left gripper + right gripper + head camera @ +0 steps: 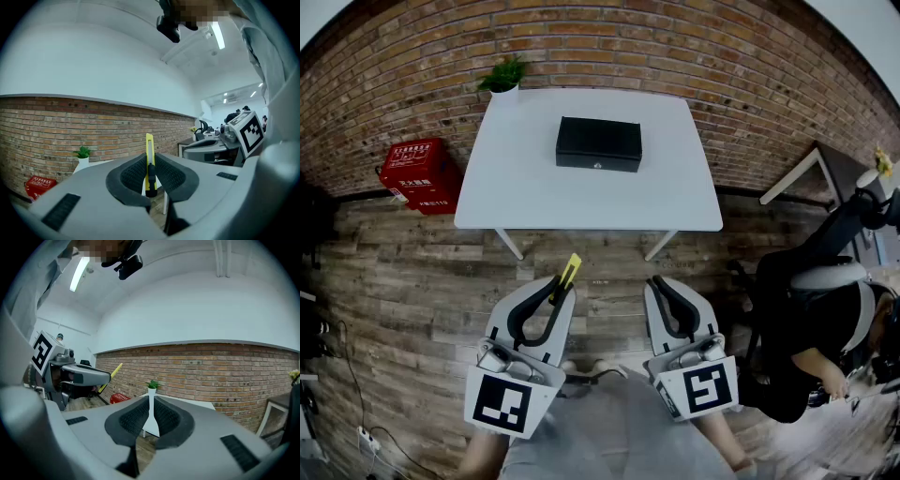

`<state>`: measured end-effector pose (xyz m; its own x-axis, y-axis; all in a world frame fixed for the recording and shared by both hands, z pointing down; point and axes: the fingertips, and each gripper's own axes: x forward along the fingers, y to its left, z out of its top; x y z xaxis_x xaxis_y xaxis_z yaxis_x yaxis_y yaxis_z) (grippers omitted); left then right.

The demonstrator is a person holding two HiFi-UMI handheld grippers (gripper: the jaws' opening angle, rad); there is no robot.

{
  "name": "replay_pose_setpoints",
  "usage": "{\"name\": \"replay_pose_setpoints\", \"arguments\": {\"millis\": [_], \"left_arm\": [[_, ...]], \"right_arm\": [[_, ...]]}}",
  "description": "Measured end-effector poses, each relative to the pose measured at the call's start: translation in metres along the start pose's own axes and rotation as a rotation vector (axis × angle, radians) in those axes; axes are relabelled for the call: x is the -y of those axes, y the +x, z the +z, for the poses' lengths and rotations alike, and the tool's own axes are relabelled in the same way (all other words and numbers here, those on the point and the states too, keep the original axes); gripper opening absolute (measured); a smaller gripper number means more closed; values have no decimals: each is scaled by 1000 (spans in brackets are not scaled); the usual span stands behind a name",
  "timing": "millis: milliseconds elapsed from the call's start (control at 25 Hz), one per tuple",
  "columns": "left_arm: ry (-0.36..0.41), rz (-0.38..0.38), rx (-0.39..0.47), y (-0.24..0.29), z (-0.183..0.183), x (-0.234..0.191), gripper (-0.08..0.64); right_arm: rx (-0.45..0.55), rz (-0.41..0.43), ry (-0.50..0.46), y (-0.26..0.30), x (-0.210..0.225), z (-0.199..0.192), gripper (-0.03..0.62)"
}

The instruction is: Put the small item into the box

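Observation:
A closed black box sits on the white table, well ahead of both grippers. My left gripper is shut on a yellow utility knife, held low over the wooden floor in front of the table. In the left gripper view the knife stands upright between the dark pads, its tip sticking out past them. My right gripper is beside the left one, shut with nothing between its jaws. In the right gripper view the pads leave only a thin slit.
A small potted plant stands on the table's far left corner against the brick wall. A red case lies on the floor to the left. A seated person and a second desk are on the right.

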<state>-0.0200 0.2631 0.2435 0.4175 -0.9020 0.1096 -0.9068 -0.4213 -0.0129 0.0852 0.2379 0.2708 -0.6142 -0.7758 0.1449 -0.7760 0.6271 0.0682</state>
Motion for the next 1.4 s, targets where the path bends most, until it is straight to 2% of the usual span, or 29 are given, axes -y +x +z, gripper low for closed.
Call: {"name": "replay_pose_setpoints", "arguments": {"millis": [520,640,760,1000,1400], "left_arm": [[8,-4,-2,0,3,10,64],[8,3,-2,0,3,13,64],[12,14,-6,0,4,16,64],[7,40,-12,0,7,32,64],[-19,83,-18,1,2,60,64]], "right_arm": [[1,-9,9,-7,5,0,58],[22,-29,-22,-11,8,1,58],[17,-15,-30,-13,9,-1,58],[23,4,40,-21,21,-6,58],[7,50,31,-45,36,-20,59]]}}
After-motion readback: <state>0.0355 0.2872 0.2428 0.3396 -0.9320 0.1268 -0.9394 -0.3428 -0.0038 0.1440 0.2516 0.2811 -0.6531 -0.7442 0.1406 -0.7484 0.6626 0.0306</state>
